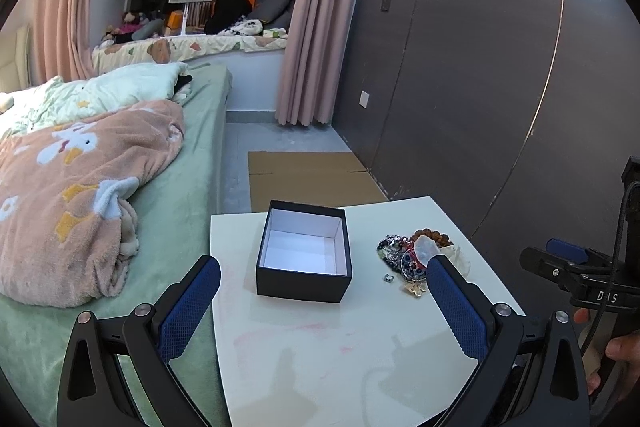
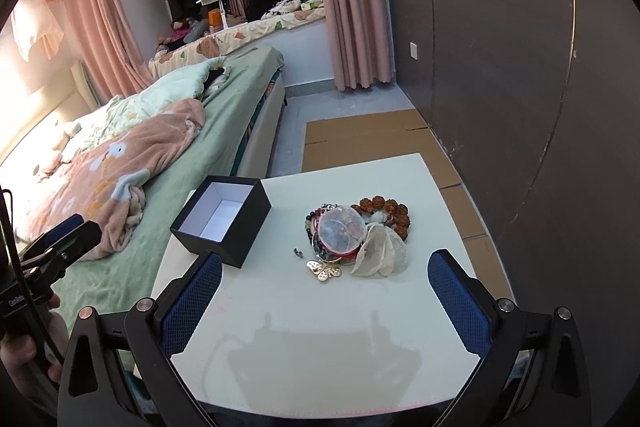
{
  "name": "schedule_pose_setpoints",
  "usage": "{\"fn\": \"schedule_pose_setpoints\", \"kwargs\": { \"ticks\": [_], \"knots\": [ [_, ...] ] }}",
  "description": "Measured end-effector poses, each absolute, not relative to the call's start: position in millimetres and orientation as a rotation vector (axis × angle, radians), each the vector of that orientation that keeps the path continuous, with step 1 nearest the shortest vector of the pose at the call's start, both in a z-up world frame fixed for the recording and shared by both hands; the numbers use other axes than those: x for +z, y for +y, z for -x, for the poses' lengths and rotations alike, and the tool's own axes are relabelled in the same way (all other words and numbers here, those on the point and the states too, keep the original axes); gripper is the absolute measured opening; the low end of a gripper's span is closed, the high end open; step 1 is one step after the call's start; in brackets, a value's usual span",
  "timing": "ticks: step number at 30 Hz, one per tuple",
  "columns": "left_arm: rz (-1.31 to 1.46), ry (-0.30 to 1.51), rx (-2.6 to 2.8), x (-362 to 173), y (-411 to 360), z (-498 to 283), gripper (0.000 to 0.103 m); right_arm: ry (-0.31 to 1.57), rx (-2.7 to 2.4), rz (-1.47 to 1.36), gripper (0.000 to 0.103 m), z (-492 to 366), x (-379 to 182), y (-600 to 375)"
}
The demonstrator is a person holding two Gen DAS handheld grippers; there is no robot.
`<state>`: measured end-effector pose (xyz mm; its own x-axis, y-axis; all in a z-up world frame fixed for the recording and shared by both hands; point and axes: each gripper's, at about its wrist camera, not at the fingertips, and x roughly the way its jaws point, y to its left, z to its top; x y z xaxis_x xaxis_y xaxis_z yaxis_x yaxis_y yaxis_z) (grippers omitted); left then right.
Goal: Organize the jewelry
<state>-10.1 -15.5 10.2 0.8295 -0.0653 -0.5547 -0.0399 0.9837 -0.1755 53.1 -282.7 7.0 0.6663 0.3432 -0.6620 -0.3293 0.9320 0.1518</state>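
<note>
Jewelry [image 2: 356,235] lies in one heap on my white desk [image 2: 320,347], ahead of both claws and touched by neither. My right claw [image 2: 326,301] hovers over the near desk edge with its two blue-padded fingers [image 2: 192,303] spread wide apart, gripping nothing. My left claw [image 1: 322,307] hangs likewise — two fingers wide apart, nothing between them, its right pad overlapping the heap only in that view. On the body of the right claw, seen from the left camera, I read the white letters "D" and "S"; the letter between them is unclear. The label on the left claw's handle is too small to read.

In the heap I count one gold butterfly-shaped piece [image 2: 325,270] nearest me, one small dark ring [image 2: 297,251] just beside it and apart from the rest, pale shell-like petals [image 2: 380,253], one round translucent disc [image 2: 343,229] on top of tangled bead strands, and one brown knobbly bead bracelet [image 2: 386,209] at the far side. The strands underneath are too tangled to count.

Left of the heap stands one black box [image 1: 304,251] — open, white inside, near the desk's left edge. Beyond lie flattened cardboard [image 2: 372,143] on the floor, one bed [image 2: 224,115] with a pink blanket [image 1: 76,195], and pink curtains [image 1: 316,19].
</note>
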Motion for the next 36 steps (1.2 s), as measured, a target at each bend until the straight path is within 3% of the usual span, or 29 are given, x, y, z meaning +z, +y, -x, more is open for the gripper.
{"fn": "schedule_pose_setpoints", "kwargs": {
  "ticks": [36],
  "knots": [
    [0.182, 0.592, -0.023, 15.2, -19.5, 8.6, 0.103, 0.750, 0.364, -0.061, 0.103, -58.1, 8.4, -289.6]
  ]
}}
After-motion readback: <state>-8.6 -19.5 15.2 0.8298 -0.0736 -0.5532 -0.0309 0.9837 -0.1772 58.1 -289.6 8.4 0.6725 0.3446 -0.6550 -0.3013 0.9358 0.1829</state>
